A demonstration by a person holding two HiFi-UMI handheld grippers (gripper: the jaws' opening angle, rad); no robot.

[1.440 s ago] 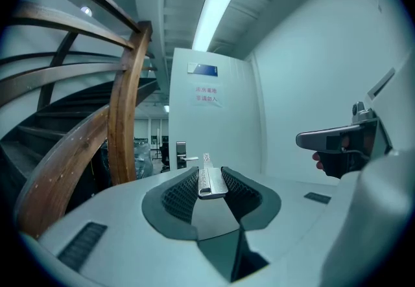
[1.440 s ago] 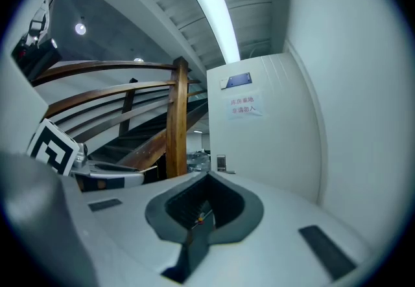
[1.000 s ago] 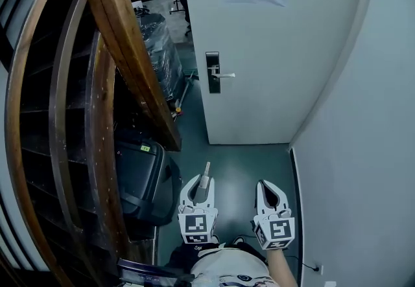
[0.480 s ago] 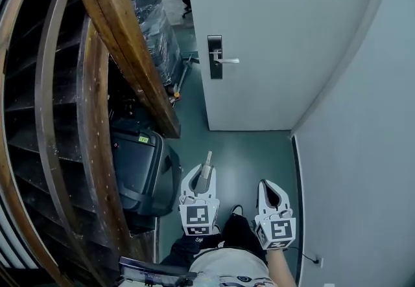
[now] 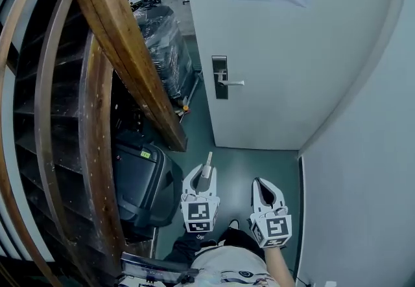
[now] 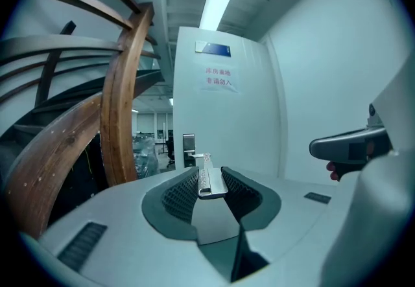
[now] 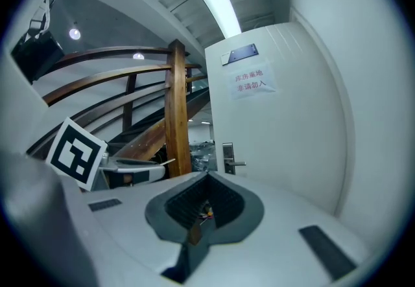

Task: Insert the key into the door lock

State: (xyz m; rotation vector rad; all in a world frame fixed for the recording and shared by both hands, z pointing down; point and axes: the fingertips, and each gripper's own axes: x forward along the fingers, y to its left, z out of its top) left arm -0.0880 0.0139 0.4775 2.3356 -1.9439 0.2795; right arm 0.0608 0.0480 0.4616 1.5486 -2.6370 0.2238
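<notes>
Two hand-held tools in pale grey-white plastic: the left gripper [image 5: 203,179] and the right gripper [image 5: 265,188] share the same smooth, rounded shell. Each carries a white cube [image 5: 199,216] printed with black square markers. Seen close, each shell dips into a dark grey V-shaped recess lined with ribbed pads [image 6: 179,194]. Dark rectangular slots [image 6: 82,245] are set into the shell on either side. Thin red and yellow wires [image 7: 206,211] show deep in the right one's recess. The person wears a white top [image 5: 224,266] with a dark print, and dark trousers [image 5: 243,239].
</notes>
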